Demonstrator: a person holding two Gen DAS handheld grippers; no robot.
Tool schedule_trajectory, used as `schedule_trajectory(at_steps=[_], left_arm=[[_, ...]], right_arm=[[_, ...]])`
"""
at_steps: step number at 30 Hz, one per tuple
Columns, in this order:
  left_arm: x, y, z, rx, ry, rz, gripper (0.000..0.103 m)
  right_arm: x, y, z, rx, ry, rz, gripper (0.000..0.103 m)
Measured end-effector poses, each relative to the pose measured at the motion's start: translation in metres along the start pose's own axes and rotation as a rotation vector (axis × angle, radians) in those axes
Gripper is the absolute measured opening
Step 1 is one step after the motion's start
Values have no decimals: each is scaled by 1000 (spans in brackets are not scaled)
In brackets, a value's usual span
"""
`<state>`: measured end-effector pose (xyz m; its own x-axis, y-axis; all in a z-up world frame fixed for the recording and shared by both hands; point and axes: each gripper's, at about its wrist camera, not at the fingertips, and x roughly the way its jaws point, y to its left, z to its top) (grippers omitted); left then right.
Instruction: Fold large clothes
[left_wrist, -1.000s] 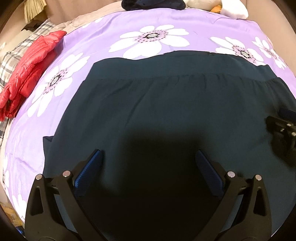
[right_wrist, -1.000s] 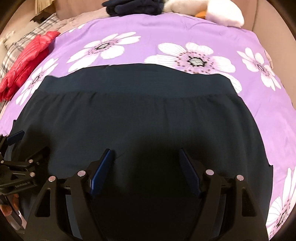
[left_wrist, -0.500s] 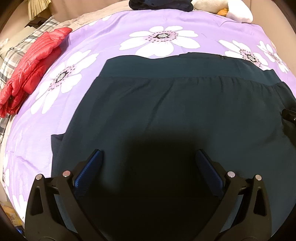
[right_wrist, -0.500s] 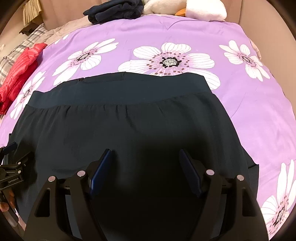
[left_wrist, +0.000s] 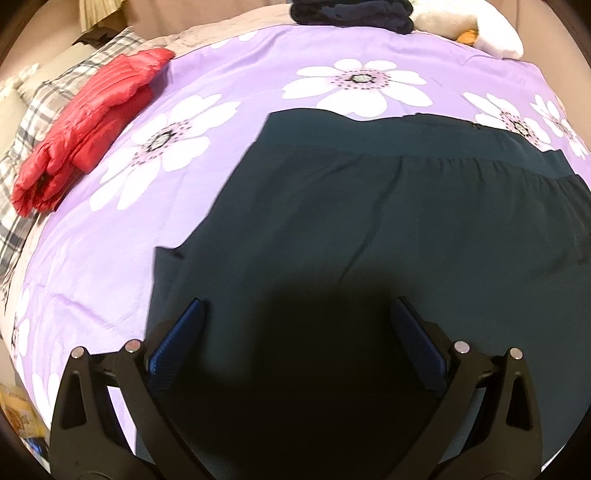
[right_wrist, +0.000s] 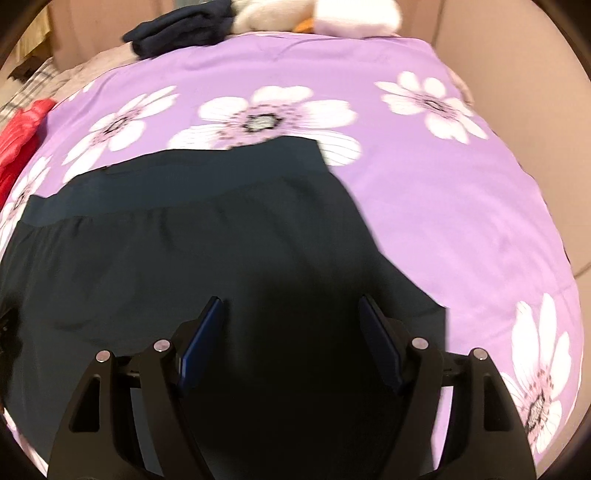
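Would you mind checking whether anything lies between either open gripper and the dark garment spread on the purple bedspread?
Nothing visible does. The left gripper and right gripper are both open directly over the dark garment, with only its cloth between their fingers. The red jacket lies well off to the left.

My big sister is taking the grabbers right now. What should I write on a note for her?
Left gripper: open, holding nothing, above the dark skirt.
Right gripper: open, holding nothing, above the same skirt.
The skirt lies spread flat on the purple flowered bedspread, waistband at the far end.
Done: skirt laid out.
Left: no fold shows yet, so all the folding. Red jacket lies at the left.
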<state>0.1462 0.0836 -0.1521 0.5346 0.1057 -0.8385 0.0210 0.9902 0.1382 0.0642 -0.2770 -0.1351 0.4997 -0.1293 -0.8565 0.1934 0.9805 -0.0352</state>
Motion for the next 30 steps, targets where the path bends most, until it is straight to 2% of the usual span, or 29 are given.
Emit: schedule_trajectory(at_steps=[3,5,11,16,21,25,30], left_arm=[[-13,4,-6,-19,-23,9,101],[-25,1,-12,-18,-42,-11,101],[-55,-22,-32,5,-82,-97,101],[-59,-40,-45,27,-81,-139,101],[-48,-43,-59,41,-41,-127,101],[-46,-35,-67,22,-38,-122,101],[-47,-30,-73,8,-40,-122,101]], right_arm=[[-15,-6,-10,11,-37,-12,75],[-29,1,-20,-17,-72,2,75],[-64,44,-48,-93,-137,145,78],[-77,83,-69,-176,-144,238,78],[-61,101,-84,-267,-104,196,78],[-54,81,-89,-219,-93,184,82],[-59,56,-97,-163,-97,177,82]])
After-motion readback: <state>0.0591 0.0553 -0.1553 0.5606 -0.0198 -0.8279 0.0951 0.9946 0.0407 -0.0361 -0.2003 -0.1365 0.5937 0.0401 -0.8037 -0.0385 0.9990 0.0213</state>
